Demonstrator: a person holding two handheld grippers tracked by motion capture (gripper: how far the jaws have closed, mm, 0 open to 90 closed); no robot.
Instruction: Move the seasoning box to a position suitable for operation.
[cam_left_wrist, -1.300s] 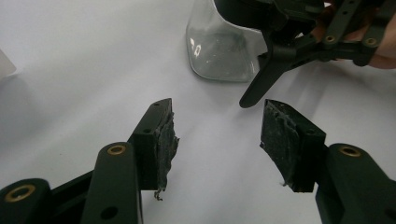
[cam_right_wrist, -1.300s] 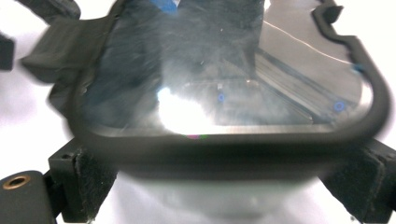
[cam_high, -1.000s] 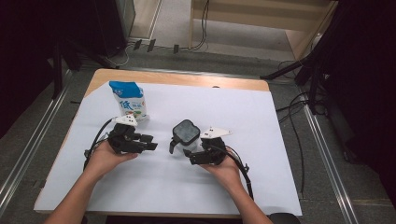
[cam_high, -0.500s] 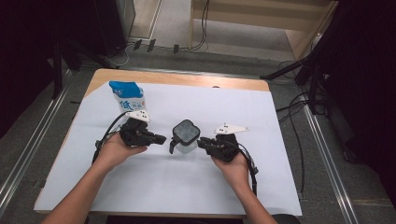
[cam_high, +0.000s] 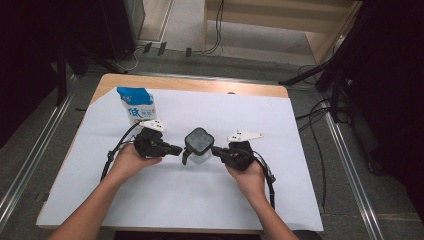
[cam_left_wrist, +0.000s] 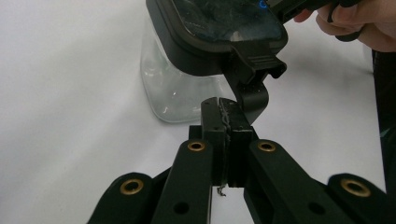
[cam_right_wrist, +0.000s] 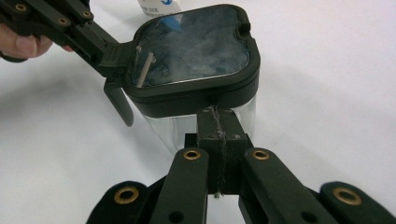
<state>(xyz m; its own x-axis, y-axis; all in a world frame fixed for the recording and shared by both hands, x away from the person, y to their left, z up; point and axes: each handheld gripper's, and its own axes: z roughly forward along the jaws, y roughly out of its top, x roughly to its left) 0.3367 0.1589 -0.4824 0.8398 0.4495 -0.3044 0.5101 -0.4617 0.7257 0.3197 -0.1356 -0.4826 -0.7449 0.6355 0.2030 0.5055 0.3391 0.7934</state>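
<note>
A person sits at the near edge of a table and holds a two-jaw gripper in each hand. The left gripper (cam_high: 176, 149) lies level, its black jaws pointing right. In the left gripper view (cam_left_wrist: 225, 122) its jaws are pressed together with nothing between the pads. The tips sit just at the black latch tab (cam_left_wrist: 252, 74) that hangs down from the lid of a jar. Whether they touch the tab cannot be told.

The right gripper (cam_high: 216, 150) also lies level and points left, opposite the other. In the right gripper view (cam_right_wrist: 219, 126) its jaws are pressed together as well, with nothing caught between them. The tips meet the jar's wall just under the lid's rim.

The jaws of both grippers have just been closing, and no object is held between either pair.

Between the two grippers stands the jar (cam_high: 198, 147), a small clear container with rounded square sides. It rests upright on the white sheet near the middle of the table. Its black lid (cam_right_wrist: 196, 51) has a see-through panel and is seated on top.

Further left and toward the far side, a blue and white carton (cam_high: 136, 105) stands upright, just behind the left gripper. A white sheet (cam_high: 310, 190) covers most of the wooden table (cam_high: 190, 83), whose bare edge shows along the far side. The person's bare forearms reach in from the near edge.
</note>
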